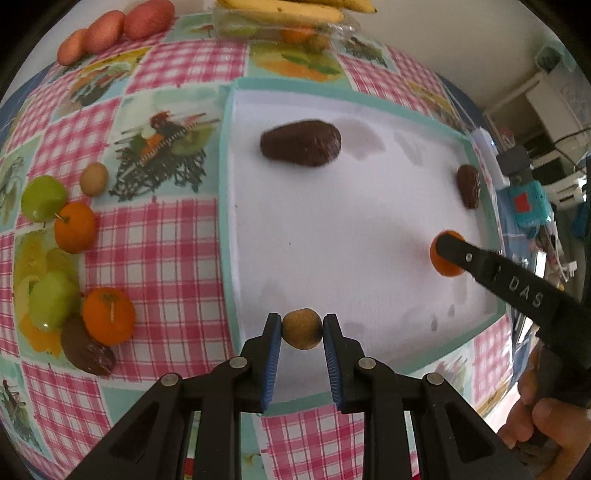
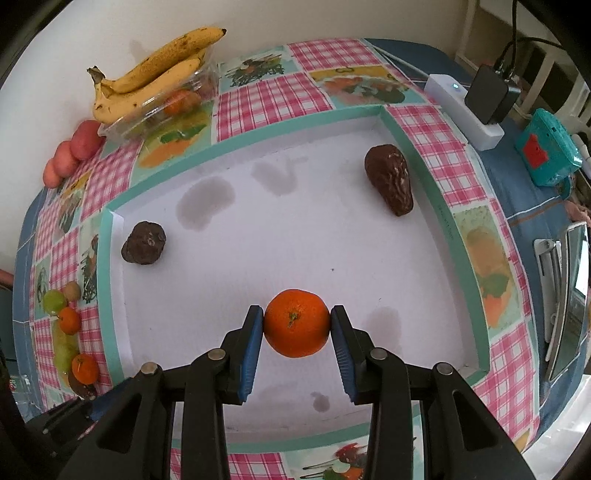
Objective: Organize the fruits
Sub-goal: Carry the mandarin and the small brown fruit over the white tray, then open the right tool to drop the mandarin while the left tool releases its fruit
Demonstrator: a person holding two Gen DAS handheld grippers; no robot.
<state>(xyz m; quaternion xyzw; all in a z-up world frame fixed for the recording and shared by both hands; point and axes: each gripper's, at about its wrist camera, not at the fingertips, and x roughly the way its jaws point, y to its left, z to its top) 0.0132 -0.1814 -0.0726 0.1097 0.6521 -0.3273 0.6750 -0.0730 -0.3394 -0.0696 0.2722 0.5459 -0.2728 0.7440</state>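
A white tray with a teal rim lies on the checked tablecloth. My left gripper is shut on a small round brown fruit over the tray's near edge. My right gripper is shut on an orange over the tray's near middle. In the left wrist view one right finger crosses that orange. Two dark avocados lie in the tray. Whether either held fruit touches the tray floor I cannot tell.
Left of the tray lie green fruits, two oranges, a small brown fruit and an avocado. Bananas rest on a clear box at the back, next to red fruits. A power strip and a teal box sit on the right.
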